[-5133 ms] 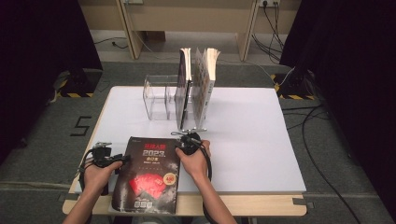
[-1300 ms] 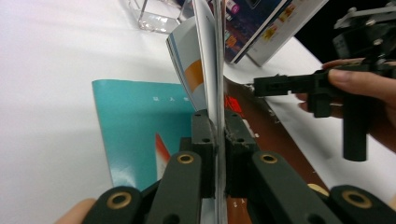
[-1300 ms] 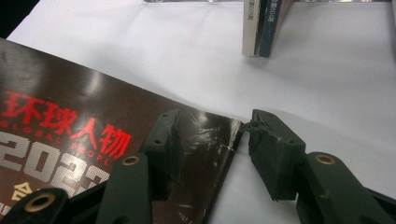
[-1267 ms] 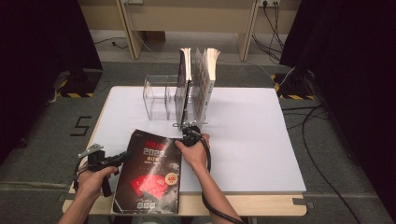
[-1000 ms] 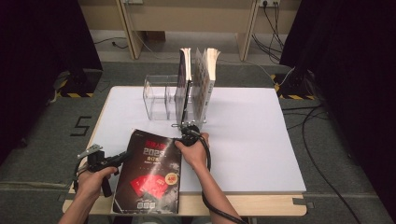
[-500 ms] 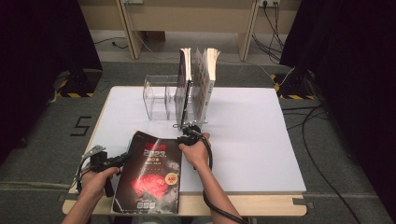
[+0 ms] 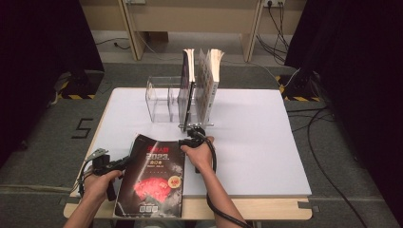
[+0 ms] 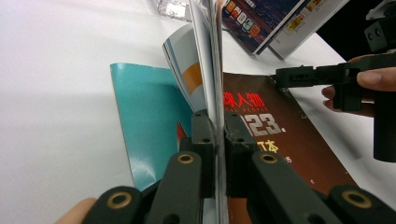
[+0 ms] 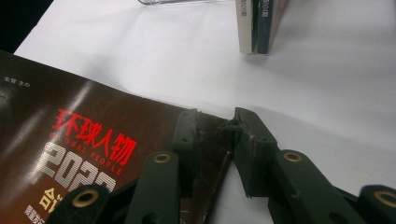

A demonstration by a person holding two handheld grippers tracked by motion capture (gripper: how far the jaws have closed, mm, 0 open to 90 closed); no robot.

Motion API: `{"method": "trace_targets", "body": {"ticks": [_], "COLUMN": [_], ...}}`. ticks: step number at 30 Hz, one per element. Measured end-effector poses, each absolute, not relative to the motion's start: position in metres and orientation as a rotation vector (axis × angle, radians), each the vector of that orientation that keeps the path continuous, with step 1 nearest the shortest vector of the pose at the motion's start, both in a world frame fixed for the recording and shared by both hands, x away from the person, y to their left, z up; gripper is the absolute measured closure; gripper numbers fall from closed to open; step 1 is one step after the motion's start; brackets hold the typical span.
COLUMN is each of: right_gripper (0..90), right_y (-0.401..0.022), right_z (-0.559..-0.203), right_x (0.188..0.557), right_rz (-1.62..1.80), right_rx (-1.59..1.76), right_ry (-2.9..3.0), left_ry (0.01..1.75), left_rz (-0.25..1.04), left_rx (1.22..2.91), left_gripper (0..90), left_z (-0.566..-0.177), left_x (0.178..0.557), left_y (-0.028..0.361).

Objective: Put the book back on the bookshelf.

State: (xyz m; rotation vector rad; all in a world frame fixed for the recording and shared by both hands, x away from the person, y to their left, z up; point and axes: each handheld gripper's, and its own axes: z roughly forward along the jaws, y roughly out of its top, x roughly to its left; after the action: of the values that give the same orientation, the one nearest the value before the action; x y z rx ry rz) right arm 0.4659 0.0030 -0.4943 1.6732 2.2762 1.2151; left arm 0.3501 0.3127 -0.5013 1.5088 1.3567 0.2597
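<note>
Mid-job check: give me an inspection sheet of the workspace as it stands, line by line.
Surface: white tabletop on a wooden base.
Job's things: dark glossy magazine with red lettering at the near edge, its left cover edge lifted.
Clutter: clear acrylic book stand holding upright books.
Grippers: left gripper shut on the magazine's lifted pages; right gripper at the magazine's top right corner, jaws just been opening, the crumpled corner between them, contact unclear.
Cables: black cable looping at the right wrist; more cables on the floor at right.
Surroundings: grey floor, black curtains, wooden furniture legs behind.
</note>
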Motion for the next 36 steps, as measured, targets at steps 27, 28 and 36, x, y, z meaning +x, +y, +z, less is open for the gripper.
{"method": "trace_targets", "body": {"ticks": [27,28,36], "right_gripper": [88.2,88.3,88.4], "right_y": [-0.007,-0.007,-0.007], "right_z": [-0.478,-0.476,-0.460], "right_x": [0.456,0.455,0.449], "right_rz": [1.439,1.451,1.562], "right_rx": [1.645,1.640,1.594], "right_ry": [2.174,2.167,2.088], "left_ry": [1.433,1.443,1.483], "left_rz": [0.275,0.281,0.320], "left_rx": [1.543,1.543,1.531], "left_gripper": [81.4,80.9,71.4], "left_z": [-0.502,-0.502,-0.501], "left_x": [0.358,0.358,0.363], "left_y": [0.314,0.315,0.317]}}
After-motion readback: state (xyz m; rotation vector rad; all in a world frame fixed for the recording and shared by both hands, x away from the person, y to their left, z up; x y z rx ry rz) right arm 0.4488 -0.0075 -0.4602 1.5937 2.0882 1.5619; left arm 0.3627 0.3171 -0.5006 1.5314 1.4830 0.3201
